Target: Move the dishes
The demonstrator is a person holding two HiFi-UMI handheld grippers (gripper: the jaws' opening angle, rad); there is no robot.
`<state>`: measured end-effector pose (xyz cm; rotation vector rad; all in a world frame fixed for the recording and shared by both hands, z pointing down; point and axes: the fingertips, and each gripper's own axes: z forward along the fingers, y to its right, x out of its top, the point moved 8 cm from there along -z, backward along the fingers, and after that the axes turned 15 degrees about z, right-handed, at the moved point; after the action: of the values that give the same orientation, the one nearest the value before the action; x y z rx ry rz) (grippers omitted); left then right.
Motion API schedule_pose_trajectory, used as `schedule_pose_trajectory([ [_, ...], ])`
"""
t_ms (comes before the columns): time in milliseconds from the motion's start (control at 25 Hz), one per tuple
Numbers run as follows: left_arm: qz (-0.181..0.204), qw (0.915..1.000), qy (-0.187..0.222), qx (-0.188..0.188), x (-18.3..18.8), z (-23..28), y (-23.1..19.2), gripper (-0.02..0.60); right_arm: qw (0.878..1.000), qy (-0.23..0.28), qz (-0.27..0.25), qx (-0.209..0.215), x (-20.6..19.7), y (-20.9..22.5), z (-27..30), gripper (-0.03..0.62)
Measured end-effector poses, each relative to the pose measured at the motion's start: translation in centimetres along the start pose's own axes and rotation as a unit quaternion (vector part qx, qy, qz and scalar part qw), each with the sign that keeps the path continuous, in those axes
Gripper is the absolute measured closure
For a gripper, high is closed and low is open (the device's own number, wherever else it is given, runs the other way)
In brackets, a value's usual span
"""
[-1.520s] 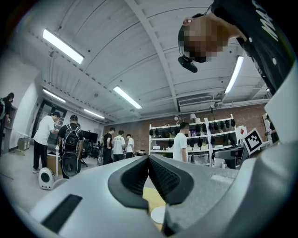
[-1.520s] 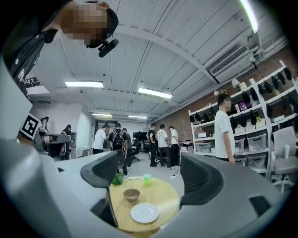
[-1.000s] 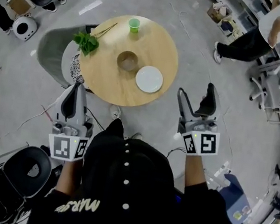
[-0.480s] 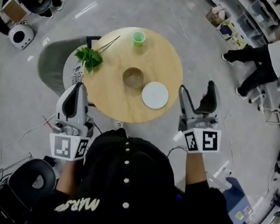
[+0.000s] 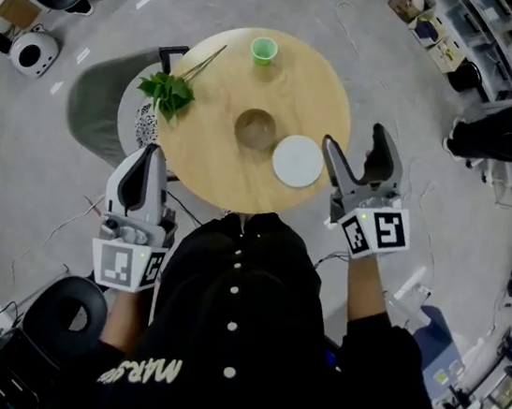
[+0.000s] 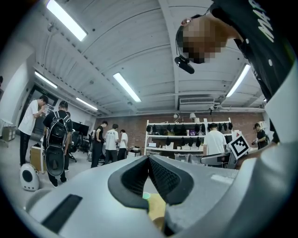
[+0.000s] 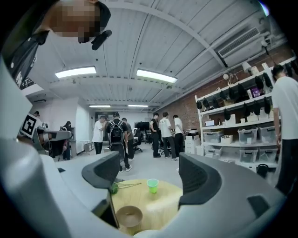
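A small green plastic cup [image 5: 263,51] stands by the far edge of the round wooden table [image 5: 210,159]. A round brown bowl [image 5: 255,128] sits near the middle. A flat round white plate [image 5: 297,160] lies just beside the bowl, close to the right edge. The bowl looks brown inside. The cup is too small to tell what is in it.

The person's black cap [image 5: 234,290] hides the near edge of the table. In the left gripper view only a tiny bit of the table and cup peeks out under the jaws. In the right gripper view the plate is cut off at the bottom.

The left gripper [image 5: 153,151] is off the near left edge, over the floor. Its jaws are pressed together with nothing between them. A grey chair [image 5: 96,101] stands at the table's left side. A bunch of green leaves with long stems [image 5: 170,92] lies at the left edge. The right gripper [image 5: 352,139] is at the right edge, just beside the plate. Its jaws are wide apart and have just been closing a little, with nothing between them. Far back, people stand near shelves.
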<state>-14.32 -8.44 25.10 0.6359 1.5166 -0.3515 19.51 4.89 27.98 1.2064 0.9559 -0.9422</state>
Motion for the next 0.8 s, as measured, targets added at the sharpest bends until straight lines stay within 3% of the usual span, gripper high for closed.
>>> schedule_pose_trajectory([
  [440, -0.011, 0.9993, -0.031, 0.015, -2.2, 1.3, 2.2, 0.578, 0.989, -0.136, 0.026, 0.045, -7.4, 4.1, 6.6, 0.217],
  [600, -0.017, 0.9994, -0.025, 0.014, -2.6, 1.5, 3.2, 0.578, 0.979, -0.195, 0.028, 0.052, -11.2, 5.2, 8.8, 0.218],
  [800, -0.006, 0.9982, -0.059, 0.005, -4.9, 0.9, 3.6, 0.578, 0.959, -0.273, 0.042, 0.056, -16.9, 6.0, 11.8, 0.222],
])
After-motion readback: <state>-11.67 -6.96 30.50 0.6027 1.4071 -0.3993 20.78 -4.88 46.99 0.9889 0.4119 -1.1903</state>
